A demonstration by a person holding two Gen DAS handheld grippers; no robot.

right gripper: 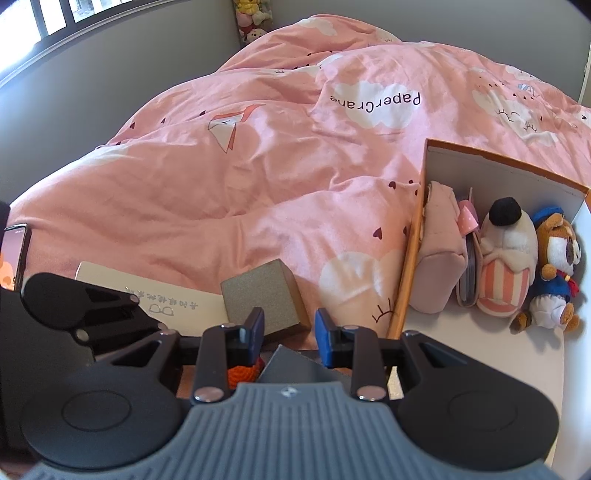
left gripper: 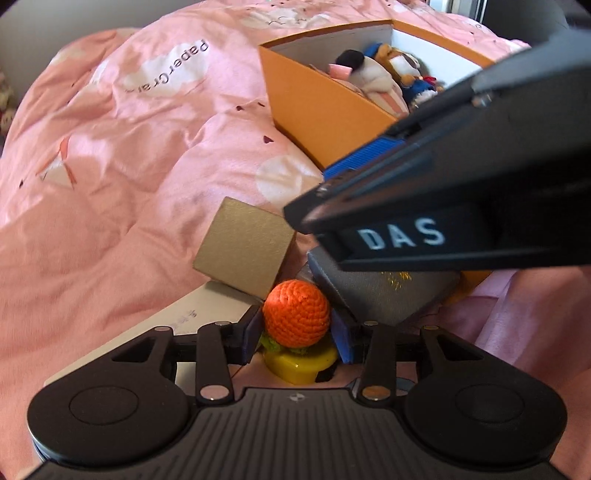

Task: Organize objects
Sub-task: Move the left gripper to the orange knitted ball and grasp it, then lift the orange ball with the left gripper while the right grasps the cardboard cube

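My left gripper (left gripper: 297, 332) is shut on an orange crocheted ball toy (left gripper: 296, 313) with a green collar and yellow base (left gripper: 301, 363). A gold cube box (left gripper: 245, 246) lies just beyond it on the pink duvet, and a grey box (left gripper: 373, 291) lies to its right. My right gripper (right gripper: 289, 326) is open and empty above the grey box (right gripper: 295, 365), with the gold cube (right gripper: 264, 295) just ahead. The orange storage box (left gripper: 314, 99) holds several plush toys (right gripper: 506, 266) and a pink pouch (right gripper: 439, 254). The right gripper's body crosses the left wrist view (left gripper: 461, 192).
A white card (right gripper: 147, 295) with glasses printed on it lies left of the gold cube. A phone (right gripper: 14, 254) stands at the far left. The pink duvet (right gripper: 258, 166) covers the bed up to a grey wall. Plush toys (right gripper: 253, 18) sit in the far corner.
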